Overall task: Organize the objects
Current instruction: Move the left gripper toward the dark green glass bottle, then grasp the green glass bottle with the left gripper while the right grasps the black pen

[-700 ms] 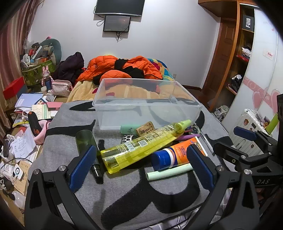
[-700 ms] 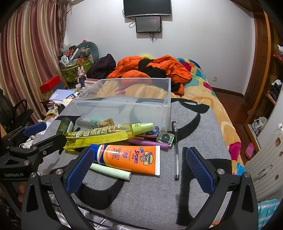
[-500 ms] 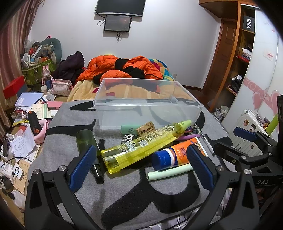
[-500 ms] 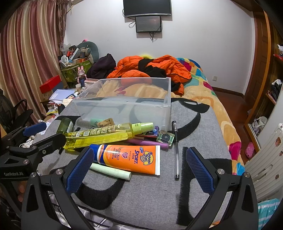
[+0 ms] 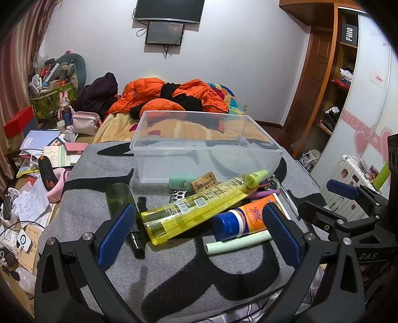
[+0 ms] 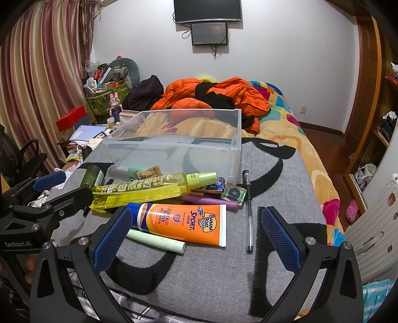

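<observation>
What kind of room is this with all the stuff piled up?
Most likely a bedroom. There is a bed with a colourful quilt and an orange jacket heaped on it, a screen on the wall, and a wooden wardrobe to the side.

The orange sunscreen tube point(image 6: 182, 223) in the lower middle of the right wrist view says "BANANA BOAT", "SPORT ultra", "CLINICALLY PROVEN" and "50+". Above it, near the middle of the frame, a small tan eraser point(image 6: 150, 173) says "4B ERASER". At the lower left edge, the black arm of the left gripper point(image 6: 18, 244) says "GenRobot.AI".

In the left wrist view, a black box point(image 5: 350, 34) on the shelf in the upper right says "FiiO". At the lower right, the black arm of the right gripper point(image 5: 368, 256) says "DAS". The print on the yellow spray bottle point(image 5: 199, 206) is too small to read.
</observation>
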`<state>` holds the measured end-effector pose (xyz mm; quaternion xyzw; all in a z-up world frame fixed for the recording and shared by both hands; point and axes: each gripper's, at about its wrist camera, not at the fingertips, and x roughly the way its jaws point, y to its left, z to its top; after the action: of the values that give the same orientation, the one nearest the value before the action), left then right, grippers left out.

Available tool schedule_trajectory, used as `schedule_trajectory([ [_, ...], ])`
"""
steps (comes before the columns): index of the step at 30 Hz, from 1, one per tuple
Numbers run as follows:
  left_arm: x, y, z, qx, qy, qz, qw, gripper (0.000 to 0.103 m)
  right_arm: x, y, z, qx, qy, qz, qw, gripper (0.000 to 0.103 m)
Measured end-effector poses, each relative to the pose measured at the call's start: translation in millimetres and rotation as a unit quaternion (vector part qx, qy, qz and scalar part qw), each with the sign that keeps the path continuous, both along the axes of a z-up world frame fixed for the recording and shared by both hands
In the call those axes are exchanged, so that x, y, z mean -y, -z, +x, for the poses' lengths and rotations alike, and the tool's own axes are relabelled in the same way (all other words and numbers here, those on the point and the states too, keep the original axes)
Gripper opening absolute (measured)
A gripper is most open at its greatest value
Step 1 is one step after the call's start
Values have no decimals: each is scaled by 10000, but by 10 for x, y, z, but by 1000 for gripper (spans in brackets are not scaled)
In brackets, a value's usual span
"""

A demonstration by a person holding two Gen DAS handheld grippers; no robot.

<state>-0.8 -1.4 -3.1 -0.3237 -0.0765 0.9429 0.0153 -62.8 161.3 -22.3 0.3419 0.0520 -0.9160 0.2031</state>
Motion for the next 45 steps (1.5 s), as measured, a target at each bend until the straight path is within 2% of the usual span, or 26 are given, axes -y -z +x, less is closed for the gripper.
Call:
schedule_trajectory([
  [6,-9,-14,-13,16,120,8,9999,103,2,6,-3,-6,-4,20,10000,103],
  [13,82,-9,-47,13,256,254,9993,103,17,14,-67,38,16,72,10000,103],
  [22,305,-45,-143,-18,66,188,9998,103,-25,-25,-254,98,91,57,9999,103],
  [29,601,39,-294,174,-278,230,9992,103,-111,13,-462,156,367,104,9992,103],
  [30,645,72,-324,238,-356,213,9989,102,-130,34,-488,173,414,109,9989,103],
  [32,723,140,-377,376,-464,223,9980,92,-175,79,-555,233,513,113,9983,103],
  [33,760,185,-408,483,-497,255,9973,83,-204,109,-590,271,567,117,9980,102],
  [36,887,336,-480,794,-626,454,9938,78,-272,210,-689,382,706,181,9966,102],
  [43,1045,569,-564,1121,-886,650,9876,77,-380,441,-856,700,855,321,9934,74],
  [45,1067,613,-598,1194,-916,695,9862,72,-385,506,-901,783,875,363,9924,64],
])
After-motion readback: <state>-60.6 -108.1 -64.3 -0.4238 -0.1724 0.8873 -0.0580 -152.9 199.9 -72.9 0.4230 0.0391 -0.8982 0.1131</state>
